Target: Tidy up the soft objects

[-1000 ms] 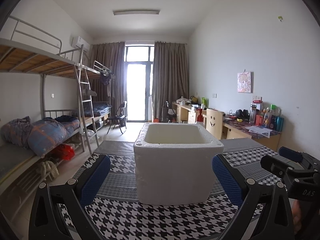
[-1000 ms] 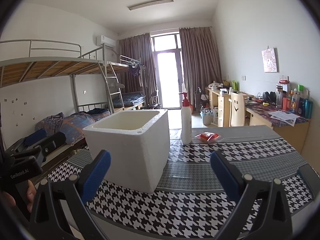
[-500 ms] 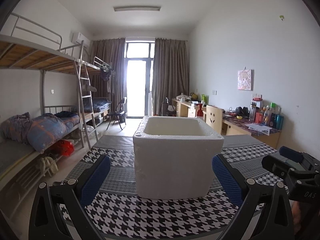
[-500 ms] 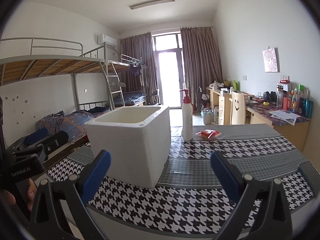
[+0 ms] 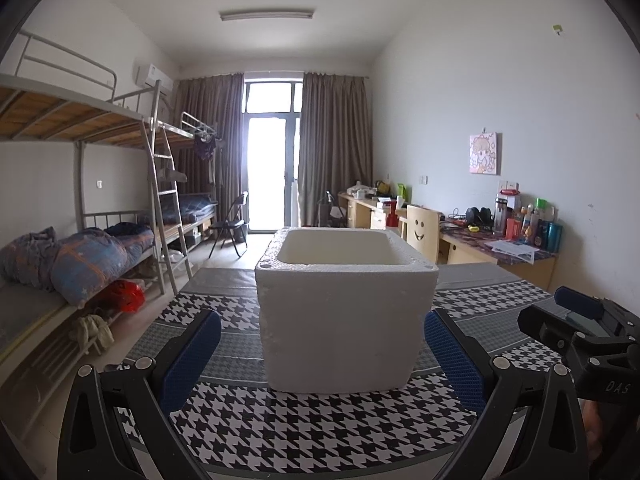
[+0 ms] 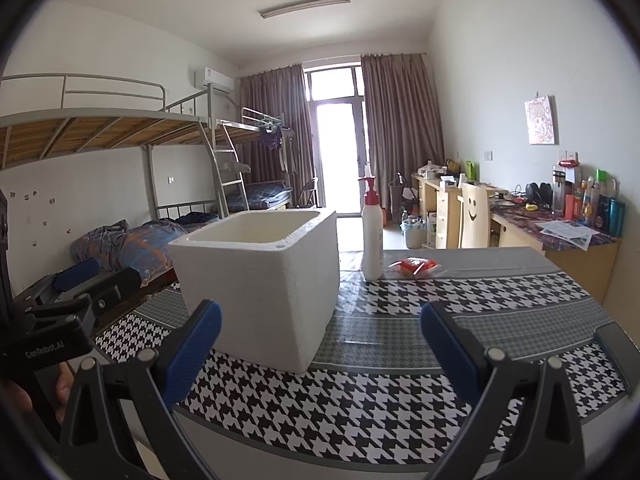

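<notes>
A white foam box (image 5: 346, 312) stands open-topped on the houndstooth tablecloth (image 5: 320, 424); it also shows in the right wrist view (image 6: 260, 280). A white pump bottle with a red top (image 6: 371, 236) and a small red packet (image 6: 416, 267) sit behind the box on the right. My left gripper (image 5: 322, 360) is open and empty, held in front of the box. My right gripper (image 6: 320, 352) is open and empty, to the right of the box's front corner. Each gripper shows at the edge of the other's view.
The table's front edge (image 6: 360, 466) lies close under both grippers. A bunk bed (image 5: 80, 240) with bedding stands left of the table. Desks with bottles and papers (image 6: 568, 216) line the right wall. A wooden chair with a smiley face (image 5: 422, 232) stands behind the table.
Both grippers have risen and pulled back slightly, so the box sits a little lower and smaller in view. Both stay open and empty.
</notes>
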The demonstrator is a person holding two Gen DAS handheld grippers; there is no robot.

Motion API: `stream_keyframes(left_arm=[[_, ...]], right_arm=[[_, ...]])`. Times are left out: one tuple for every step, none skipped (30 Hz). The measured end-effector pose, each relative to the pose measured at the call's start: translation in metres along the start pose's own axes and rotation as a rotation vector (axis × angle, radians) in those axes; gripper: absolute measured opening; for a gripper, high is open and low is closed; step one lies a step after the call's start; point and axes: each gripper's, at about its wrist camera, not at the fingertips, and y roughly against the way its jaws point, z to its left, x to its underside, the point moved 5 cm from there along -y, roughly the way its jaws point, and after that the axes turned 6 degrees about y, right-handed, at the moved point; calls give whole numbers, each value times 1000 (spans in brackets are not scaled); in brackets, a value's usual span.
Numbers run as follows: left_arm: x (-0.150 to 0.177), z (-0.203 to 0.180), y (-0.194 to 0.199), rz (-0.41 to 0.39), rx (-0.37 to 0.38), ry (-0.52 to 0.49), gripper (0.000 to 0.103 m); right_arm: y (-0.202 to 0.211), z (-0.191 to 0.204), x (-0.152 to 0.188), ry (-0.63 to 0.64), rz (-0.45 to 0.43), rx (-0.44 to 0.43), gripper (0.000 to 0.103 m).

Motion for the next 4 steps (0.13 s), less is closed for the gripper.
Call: stream_keyframes(left_arm=[[0,0,0,1,2,0,102],[1,0,0,1,3,2,102],[1,0,0,2,4,3,102],[1,-1,0,3,4,2,102]], right_arm=[[0,0,0,-1,-1,0,101],[0,0,0,0,0,1,101],[0,-1,0,1,1,2,101],[0,-1,1,0,3,0,101]])
